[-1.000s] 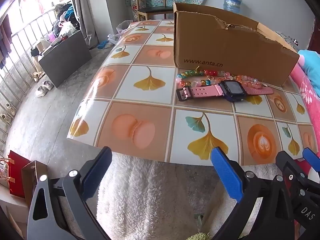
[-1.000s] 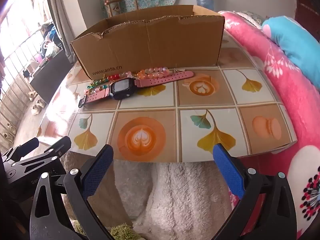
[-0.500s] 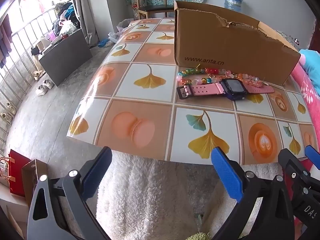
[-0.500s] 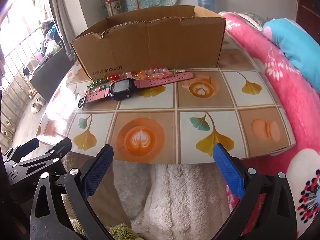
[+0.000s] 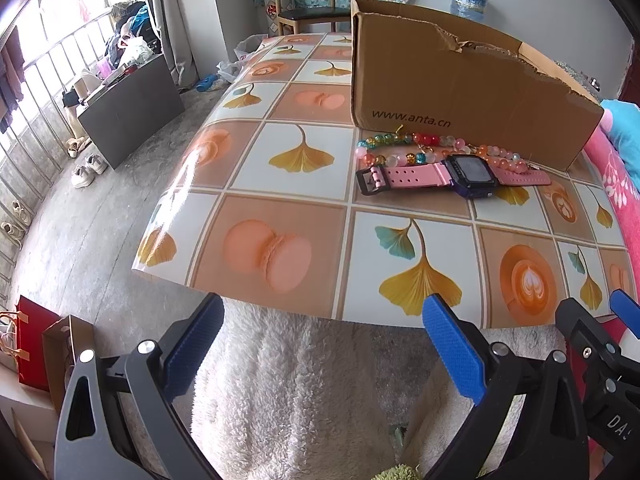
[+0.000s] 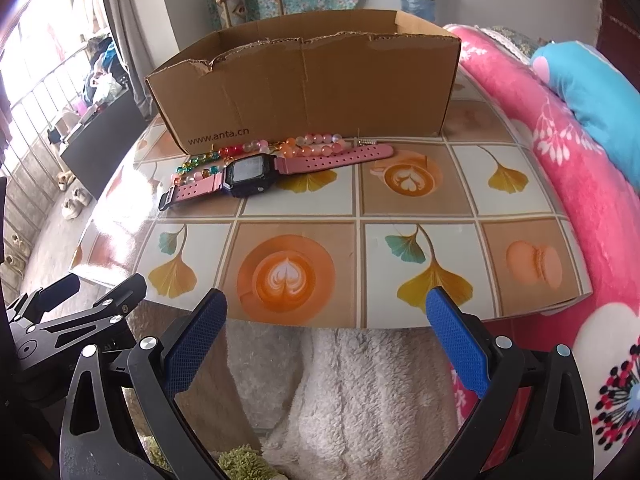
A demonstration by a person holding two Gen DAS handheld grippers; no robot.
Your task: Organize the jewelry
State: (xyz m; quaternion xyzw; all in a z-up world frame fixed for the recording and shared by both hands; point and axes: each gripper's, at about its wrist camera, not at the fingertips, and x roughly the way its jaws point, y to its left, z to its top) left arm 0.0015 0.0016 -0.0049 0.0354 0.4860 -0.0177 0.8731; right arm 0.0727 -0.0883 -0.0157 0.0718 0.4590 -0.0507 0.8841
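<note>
I hold both grippers short of the near table edge, above a white fleece. My left gripper [image 5: 322,336] has its blue fingers [image 5: 452,350] spread wide with nothing between them. My right gripper [image 6: 326,334] is the same: fingers [image 6: 456,346] wide apart, empty. In the right view the left gripper's black frame shows at lower left; in the left view the right gripper's frame sits at lower right.

The table [image 5: 280,184] carries a glossy cloth printed in squares of leaves, macarons and coffee cups. On its far half stands an open cardboard box [image 6: 308,92] with a torn front rim and "www.anta.cn" printed low on the front wall. I cannot see its floor from either view.

The jewelry lies on the cloth just in front of that wall. A watch [image 6: 248,176] with a dark face and pink strap lies flat, strap stretched out roughly along the box front; in the left view it is at [image 5: 470,176]. A bead string [image 6: 312,144] in red, green, pink and clear beads lies between the watch and the box, touching or passing under the strap near the watch face; I cannot tell which. It appears in the left view at [image 5: 404,146]. Both pieces are well apart from either gripper.

A pink floral blanket [image 6: 560,152] borders the table's right side.
</note>
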